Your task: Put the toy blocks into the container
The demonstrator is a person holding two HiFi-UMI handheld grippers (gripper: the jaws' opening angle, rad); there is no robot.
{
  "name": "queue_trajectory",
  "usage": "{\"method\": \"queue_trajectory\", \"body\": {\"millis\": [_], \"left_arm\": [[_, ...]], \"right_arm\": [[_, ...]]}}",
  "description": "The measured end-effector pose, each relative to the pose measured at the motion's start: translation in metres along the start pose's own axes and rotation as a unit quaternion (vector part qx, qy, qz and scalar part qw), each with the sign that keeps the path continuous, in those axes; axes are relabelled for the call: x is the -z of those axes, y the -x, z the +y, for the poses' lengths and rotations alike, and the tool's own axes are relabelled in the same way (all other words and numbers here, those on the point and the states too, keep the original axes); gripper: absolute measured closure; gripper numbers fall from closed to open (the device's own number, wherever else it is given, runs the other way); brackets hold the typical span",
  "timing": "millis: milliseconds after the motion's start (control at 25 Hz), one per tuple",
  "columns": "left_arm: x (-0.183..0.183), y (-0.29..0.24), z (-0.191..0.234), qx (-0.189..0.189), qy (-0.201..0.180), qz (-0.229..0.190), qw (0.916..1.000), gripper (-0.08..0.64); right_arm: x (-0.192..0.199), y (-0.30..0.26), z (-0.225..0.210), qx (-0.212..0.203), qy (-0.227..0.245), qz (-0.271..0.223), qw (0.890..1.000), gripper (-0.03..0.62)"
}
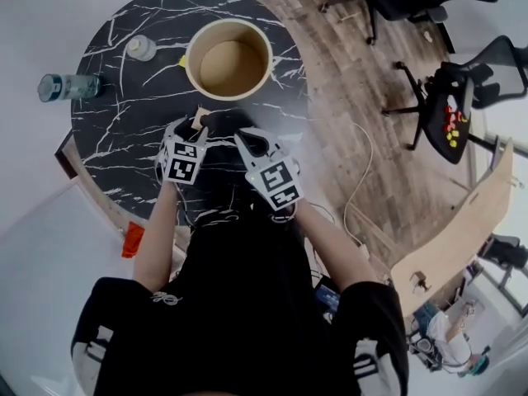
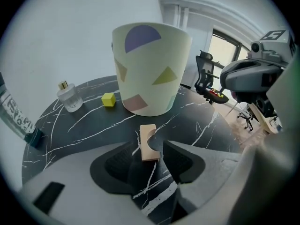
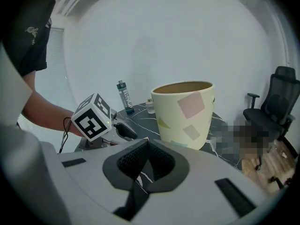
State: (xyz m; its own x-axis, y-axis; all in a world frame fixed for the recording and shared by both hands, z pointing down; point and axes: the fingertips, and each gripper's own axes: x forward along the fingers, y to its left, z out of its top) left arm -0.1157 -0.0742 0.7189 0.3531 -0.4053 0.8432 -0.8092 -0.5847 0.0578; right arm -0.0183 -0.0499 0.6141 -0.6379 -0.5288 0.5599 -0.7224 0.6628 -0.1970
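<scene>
So the key thing here is how the wooden block (image 2: 148, 139) lines up with the left gripper (image 2: 151, 149). The block lies flat on the black marble table (image 2: 84, 125), and its long axis runs pretty much straight along the line the gripper points. The near half sits between the jaw tips and the far half pokes out ahead. The jaws are spread wide and straddle its narrow width, so I'd say a squeeze would catch it across the short side. The pads don't look like they're pressing on it yet. One long edge has a curved notch facing the right-hand pad, which could make for a slightly iffy bite.

The container (image 2: 152, 69), a cream bucket with coloured shapes, stands directly beyond the block on that same line, near but not touching. A yellow cube (image 2: 108, 99) sits just beside its base to the left.

The right gripper (image 3: 147, 144) is clamped shut on nothing and sits off to the side, so the left one is clearly the nearer.
</scene>
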Motion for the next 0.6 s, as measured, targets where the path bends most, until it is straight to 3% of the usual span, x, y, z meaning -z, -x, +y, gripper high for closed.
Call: {"method": "queue_trajectory", "body": {"millis": [240, 320, 600], "left_arm": [[0.011, -0.014, -0.003, 0.017, 0.001, 0.032, 0.9993, 0.378], [0.014, -0.014, -0.007, 0.029, 0.006, 0.041, 0.9987, 0.416], [0.011, -0.004, -0.005, 0.013, 0.035, 0.015, 0.9992, 0.42]], "right_arm": [[0.004, 0.002, -0.009, 0.009, -0.012, 0.002, 1.0, 0.595], [0.004, 0.003, -0.009, 0.008, -0.011, 0.002, 1.0, 0.595], [0.0, 0.006, -0.009, 0.006, -0.006, -0.003, 1.0, 0.595]]}}
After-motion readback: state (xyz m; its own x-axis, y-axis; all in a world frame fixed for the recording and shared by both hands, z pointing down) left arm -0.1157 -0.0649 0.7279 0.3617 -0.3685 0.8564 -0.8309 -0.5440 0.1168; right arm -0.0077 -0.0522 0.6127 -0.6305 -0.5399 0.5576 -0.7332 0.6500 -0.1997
